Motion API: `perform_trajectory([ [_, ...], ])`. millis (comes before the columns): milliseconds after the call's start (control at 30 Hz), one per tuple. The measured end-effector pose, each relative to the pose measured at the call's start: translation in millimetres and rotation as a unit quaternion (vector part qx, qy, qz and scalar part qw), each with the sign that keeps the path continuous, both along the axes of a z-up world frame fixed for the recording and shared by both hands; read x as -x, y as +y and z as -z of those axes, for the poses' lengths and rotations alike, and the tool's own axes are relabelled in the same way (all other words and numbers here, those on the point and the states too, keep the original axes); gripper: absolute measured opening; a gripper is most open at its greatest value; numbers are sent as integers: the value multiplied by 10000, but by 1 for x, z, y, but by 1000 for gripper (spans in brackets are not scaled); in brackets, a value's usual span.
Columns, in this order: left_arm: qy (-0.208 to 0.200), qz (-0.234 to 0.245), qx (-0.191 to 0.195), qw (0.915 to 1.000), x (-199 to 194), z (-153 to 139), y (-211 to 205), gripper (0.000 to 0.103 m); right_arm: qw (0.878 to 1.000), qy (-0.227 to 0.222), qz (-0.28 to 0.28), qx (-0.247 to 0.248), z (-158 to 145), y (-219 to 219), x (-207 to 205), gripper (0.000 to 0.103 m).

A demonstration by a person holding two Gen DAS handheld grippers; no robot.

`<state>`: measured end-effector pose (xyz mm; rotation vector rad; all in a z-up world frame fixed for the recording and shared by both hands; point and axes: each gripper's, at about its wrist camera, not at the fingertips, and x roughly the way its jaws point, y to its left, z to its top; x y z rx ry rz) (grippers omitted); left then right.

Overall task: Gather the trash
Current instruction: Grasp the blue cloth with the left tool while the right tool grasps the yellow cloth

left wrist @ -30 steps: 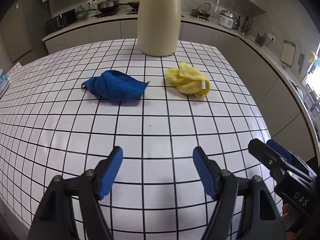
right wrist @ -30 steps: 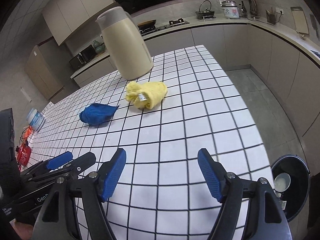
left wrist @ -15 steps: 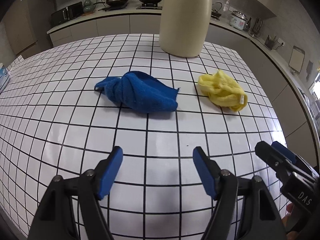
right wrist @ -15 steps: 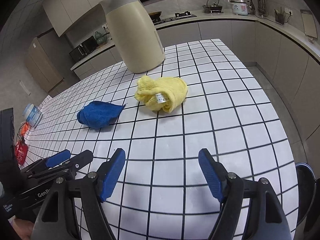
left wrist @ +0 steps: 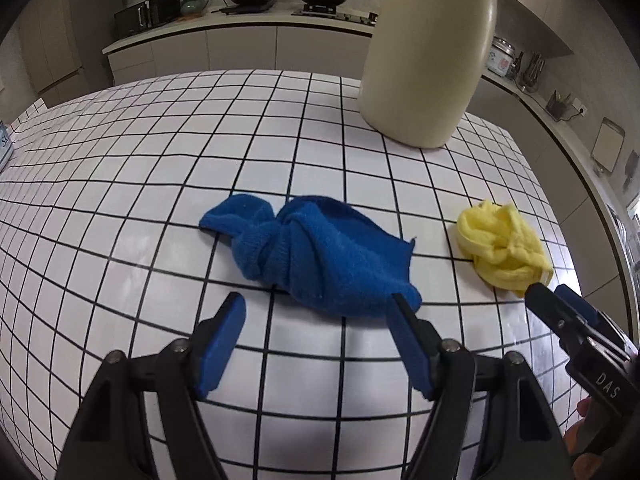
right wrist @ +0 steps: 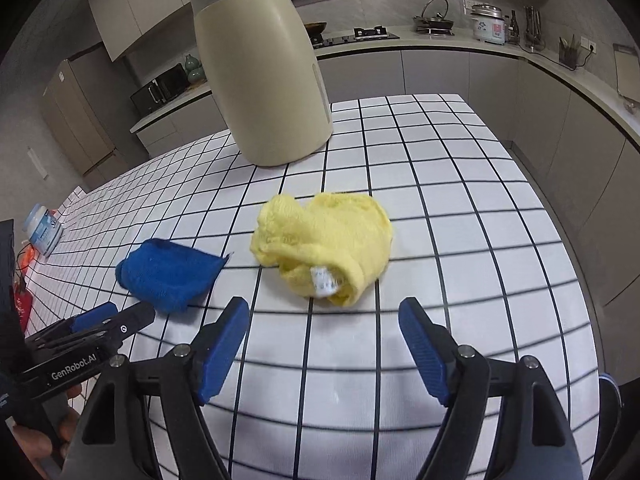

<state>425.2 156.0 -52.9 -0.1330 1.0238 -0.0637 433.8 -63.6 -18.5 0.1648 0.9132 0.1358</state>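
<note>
Now approach step: left gripper (left wrist: 316,308) wide, blue cloth (left wrist: 316,256) just ahead; right gripper (right wrist: 324,312) wide before yellow cloth (right wrist: 324,248). Next prob. advance, close.

We read "GenRobot.AI", white print, on black body of left gripper (right wrist: 96,322), seen in right wrist view. We read "DAS" on black body of right gripper (left wrist: 560,308), seen in left wrist view. White tag on yellow cloth (right wrist: 324,248) carries print too small to read. Jar (right wrist: 42,229) label at counter's far left edge: unreadable.
</note>
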Motion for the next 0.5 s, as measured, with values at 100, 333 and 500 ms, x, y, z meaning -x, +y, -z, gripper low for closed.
perform_trajectory([
  [100, 15, 8, 44, 10000, -12, 1, 0, 74, 10000, -22, 0, 86, 0, 2, -12, 81],
  [333, 119, -23, 22, 9999, -34, 17, 2, 74, 9997, -8, 57, 228, 9, 4, -38, 83],
  [500, 26, 72, -85, 9999, -37, 25, 1, 74, 9996, 149, 17, 257, 25, 8, -51, 83],
])
